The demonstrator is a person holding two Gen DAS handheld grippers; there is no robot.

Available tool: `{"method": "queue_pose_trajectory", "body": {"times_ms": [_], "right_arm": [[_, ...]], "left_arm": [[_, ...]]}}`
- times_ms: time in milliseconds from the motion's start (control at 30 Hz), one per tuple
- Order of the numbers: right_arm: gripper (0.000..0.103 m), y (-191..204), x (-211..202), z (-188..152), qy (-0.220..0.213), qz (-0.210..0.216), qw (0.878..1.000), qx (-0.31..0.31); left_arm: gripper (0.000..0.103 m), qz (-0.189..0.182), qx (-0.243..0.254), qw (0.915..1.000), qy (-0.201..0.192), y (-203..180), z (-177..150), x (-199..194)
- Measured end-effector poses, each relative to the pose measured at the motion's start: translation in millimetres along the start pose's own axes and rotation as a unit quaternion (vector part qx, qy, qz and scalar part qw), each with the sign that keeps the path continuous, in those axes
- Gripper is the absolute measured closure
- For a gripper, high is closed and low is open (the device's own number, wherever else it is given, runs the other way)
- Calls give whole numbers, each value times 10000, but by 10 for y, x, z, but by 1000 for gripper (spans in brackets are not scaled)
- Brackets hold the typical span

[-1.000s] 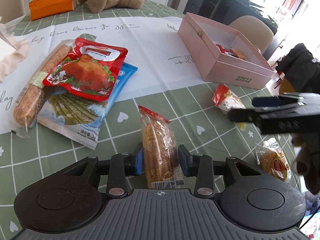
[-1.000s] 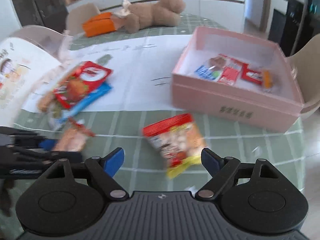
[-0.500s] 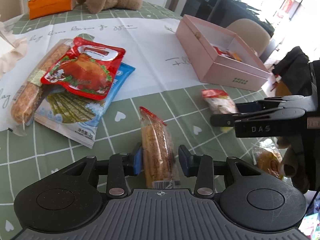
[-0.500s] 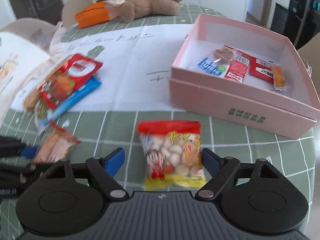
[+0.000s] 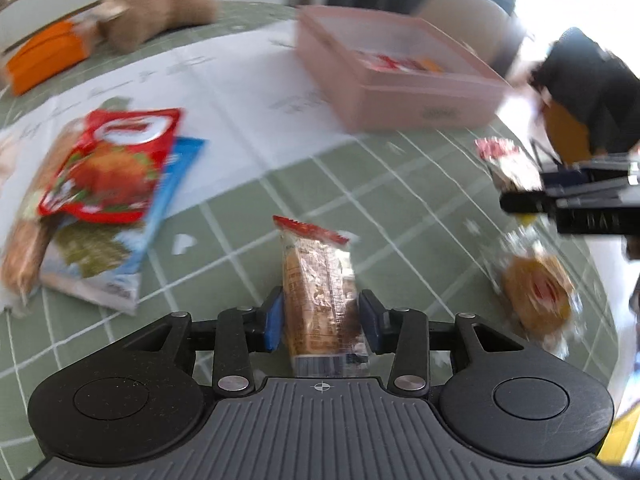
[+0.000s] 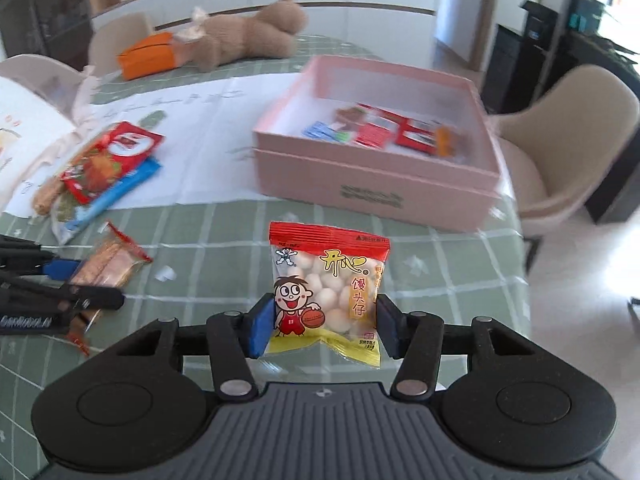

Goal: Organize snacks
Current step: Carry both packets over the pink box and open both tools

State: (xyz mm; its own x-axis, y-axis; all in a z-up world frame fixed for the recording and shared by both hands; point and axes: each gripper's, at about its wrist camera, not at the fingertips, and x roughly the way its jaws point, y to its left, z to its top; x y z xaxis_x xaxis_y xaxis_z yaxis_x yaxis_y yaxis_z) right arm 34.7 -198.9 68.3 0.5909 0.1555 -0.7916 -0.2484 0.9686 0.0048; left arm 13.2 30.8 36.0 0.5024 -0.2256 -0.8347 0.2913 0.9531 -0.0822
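My left gripper (image 5: 322,322) is shut on a long clear biscuit packet (image 5: 318,292) with a red top, held just above the green checked tablecloth. My right gripper (image 6: 322,326) is shut on a small bag of white puff balls (image 6: 330,292) with a red top and a cartoon boy, lifted off the table. The open pink box (image 6: 376,184) with several small snacks inside stands beyond the right gripper; it also shows in the left wrist view (image 5: 400,92). The left gripper and its packet show at the left of the right wrist view (image 6: 60,280).
A pile of a red chicken pouch (image 5: 108,164), a blue seaweed bag (image 5: 100,256) and a long brown pack lies on the left. A round cake pack (image 5: 536,288) lies at the table's right edge. A teddy bear (image 6: 248,36) and an orange pouch (image 6: 148,54) lie at the back. A beige chair (image 6: 568,140) stands on the right.
My right gripper has closed on the puff bag and lifted it. My left gripper, holding the biscuit packet, has risen and swung; the left view is blurred by motion.
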Motion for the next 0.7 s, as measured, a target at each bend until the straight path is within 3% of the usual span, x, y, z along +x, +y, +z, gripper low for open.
{"method": "queue_pose_trajectory", "body": {"times_ms": [100,200,267,367,467,533,600,700], "right_arm": [[51,-131,-85,-146,-18,-149,9997,176],[51,-255,-158,-278,-32,-184,9990,413],[51,-329,-185,-356,-25,-201,9980,591],[50,-398,-179,-448,16,-197,9966,795],[50,-405,-163,-501,43,-168,9962,859],[51,-394,-176,-514,29,-149,9963,842],[50,-391,-207,-513,-13,-136,9964,831],[51,-416,-325,-476,-193,-121,9962,839]], "left_arm": [[58,485,396,9977,-241,-113,-24,-85],[59,253,271,9986,-384,-60,-36,-198],[58,163,243,9992,-278,-46,-17,-192],[59,475,345,9982,-107,-78,20,-90],[53,594,144,9980,148,-32,62,43],[57,593,-21,9981,139,17,83,60],[62,479,-170,9987,102,67,111,47],[63,-107,-485,9984,-286,70,209,-129]]}}
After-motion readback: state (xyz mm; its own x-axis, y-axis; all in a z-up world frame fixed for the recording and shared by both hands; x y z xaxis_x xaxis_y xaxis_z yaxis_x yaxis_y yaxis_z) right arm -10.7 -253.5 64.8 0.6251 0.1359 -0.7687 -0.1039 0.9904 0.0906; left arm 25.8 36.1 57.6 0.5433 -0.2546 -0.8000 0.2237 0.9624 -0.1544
